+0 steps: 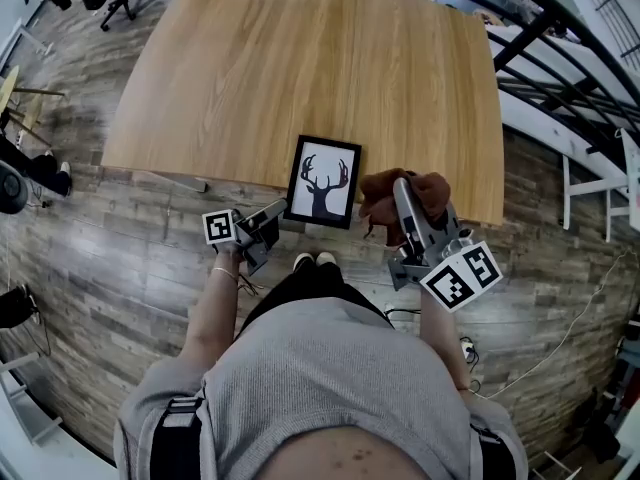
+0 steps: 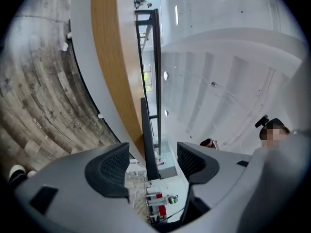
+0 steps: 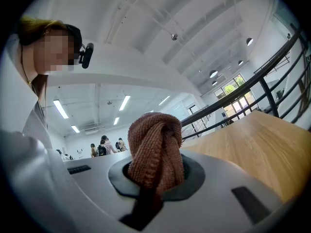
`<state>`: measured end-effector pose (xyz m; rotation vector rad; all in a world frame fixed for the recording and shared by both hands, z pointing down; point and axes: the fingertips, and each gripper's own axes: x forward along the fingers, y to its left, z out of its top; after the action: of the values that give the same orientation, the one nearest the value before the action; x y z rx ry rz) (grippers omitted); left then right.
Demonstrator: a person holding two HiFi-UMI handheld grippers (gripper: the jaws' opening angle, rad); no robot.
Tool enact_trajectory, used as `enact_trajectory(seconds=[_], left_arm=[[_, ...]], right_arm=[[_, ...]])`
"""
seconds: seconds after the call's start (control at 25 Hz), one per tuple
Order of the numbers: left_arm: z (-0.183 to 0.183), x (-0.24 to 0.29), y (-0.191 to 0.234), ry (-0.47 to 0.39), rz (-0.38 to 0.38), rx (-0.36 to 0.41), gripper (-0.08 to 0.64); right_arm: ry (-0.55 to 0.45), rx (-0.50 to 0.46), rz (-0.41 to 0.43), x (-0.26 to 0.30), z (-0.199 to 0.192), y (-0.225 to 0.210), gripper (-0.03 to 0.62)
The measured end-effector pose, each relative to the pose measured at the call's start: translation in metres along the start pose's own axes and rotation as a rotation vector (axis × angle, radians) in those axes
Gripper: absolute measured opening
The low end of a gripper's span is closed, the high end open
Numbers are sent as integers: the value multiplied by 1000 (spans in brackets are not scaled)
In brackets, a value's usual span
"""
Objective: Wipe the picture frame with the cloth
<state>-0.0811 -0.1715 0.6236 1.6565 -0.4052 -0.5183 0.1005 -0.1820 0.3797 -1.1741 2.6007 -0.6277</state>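
Left gripper (image 1: pixel 272 214) jaws stand wide apart, the picture frame (image 1: pixel 323 181) edge between them, ungripped. Right gripper (image 1: pixel 403 196), beside the frame, clamps the cloth (image 3: pixel 155 149).

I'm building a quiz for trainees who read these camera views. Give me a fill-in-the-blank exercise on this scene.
The right gripper is shut on a brown ____.
The picture frame lies on the wooden ____.
The jaws of the left gripper stand ____, with the frame's edge between them.
Missing words: cloth; table; open.
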Motion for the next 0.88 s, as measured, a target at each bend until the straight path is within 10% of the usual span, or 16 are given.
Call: enact_trajectory(seconds=[0.28,0.68,0.8,0.88], left_arm=[[65,-54,-36,-247,105,212,288],[51,36,-220,-98,-105,708,287],[36,67,-228,-91,-2,734,254],[34,80,-219,-130,120,765,111]], right_arm=[[-13,-18,19,6,9,3,46],[-40,-124,18,20,35,25,46],[-45,-191,-21,25,37,29,46],[-42,-230,-55,30,35,29,46]])
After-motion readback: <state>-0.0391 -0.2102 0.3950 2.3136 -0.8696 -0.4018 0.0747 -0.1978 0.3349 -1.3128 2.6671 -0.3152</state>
